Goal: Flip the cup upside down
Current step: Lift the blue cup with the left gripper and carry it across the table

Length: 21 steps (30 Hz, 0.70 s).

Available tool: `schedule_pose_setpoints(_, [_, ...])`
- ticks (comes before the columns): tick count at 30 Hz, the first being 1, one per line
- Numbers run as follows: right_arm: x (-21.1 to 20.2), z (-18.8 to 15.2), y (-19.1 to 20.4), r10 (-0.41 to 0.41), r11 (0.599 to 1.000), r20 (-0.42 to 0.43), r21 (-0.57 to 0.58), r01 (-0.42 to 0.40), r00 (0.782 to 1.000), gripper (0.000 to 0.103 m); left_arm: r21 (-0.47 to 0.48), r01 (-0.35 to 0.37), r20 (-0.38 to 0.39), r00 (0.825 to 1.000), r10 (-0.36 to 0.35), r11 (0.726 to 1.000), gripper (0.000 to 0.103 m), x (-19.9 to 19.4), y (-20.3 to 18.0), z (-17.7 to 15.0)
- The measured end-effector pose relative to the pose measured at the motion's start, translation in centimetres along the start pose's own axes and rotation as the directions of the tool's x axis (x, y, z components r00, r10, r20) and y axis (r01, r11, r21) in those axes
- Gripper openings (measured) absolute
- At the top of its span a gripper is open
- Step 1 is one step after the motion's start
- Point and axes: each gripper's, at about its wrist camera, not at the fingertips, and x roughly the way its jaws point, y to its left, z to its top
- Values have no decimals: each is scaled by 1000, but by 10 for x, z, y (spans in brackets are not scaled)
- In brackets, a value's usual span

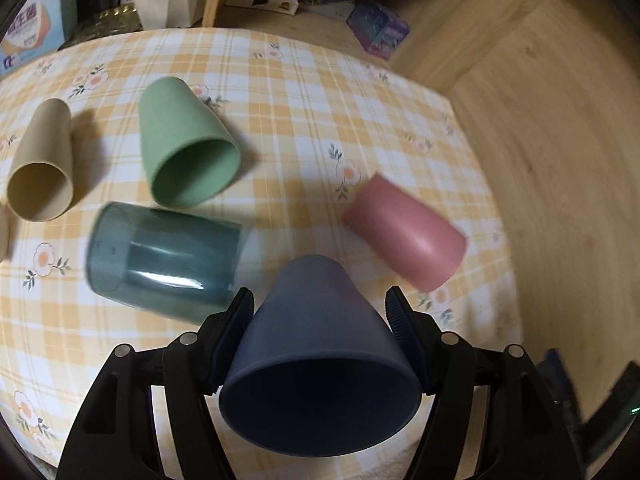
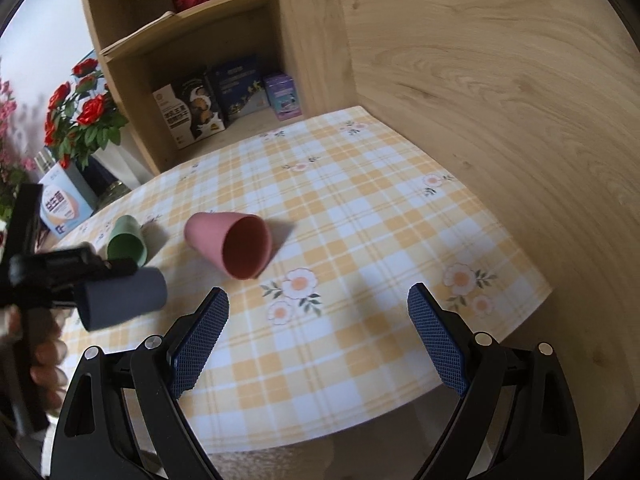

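Observation:
My left gripper [image 1: 320, 304] is shut on a dark blue cup [image 1: 320, 360], held above the table with its mouth toward the camera; it also shows in the right wrist view [image 2: 120, 300]. A pink cup [image 1: 404, 232] [image 2: 232, 240] lies on its side on the yellow checked tablecloth [image 2: 360, 220]. A green cup [image 1: 184, 144] [image 2: 126, 240], a tan cup [image 1: 40, 168] and a clear teal cup [image 1: 164, 256] also lie on their sides. My right gripper [image 2: 318, 300] is open and empty above the table's near part.
A wooden shelf unit [image 2: 208, 60] with boxes [image 2: 208, 104] stands at the table's far edge. A wooden wall [image 2: 500, 100] runs along the right. Red flowers in a vase [image 2: 84, 120] and a box [image 2: 60, 204] stand at the far left.

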Motion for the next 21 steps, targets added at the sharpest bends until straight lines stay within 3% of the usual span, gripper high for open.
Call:
schedule_pose_setpoints(6, [2, -6, -14, -28, 999, -11, 19, 28, 1000, 88, 117, -97, 32, 995, 94, 988, 66, 11, -19, -15])
schedule_pose_setpoints(10, [3, -7, -15, -26, 999, -16, 24, 26, 1000, 88, 122, -100, 14, 995, 99, 987, 66, 13, -19, -18])
schedule_pose_setpoints(21, [0, -8, -10, -24, 1000, -9, 9, 24, 1000, 88, 56, -51, -133, 989, 58, 997, 65, 39, -13, -40])
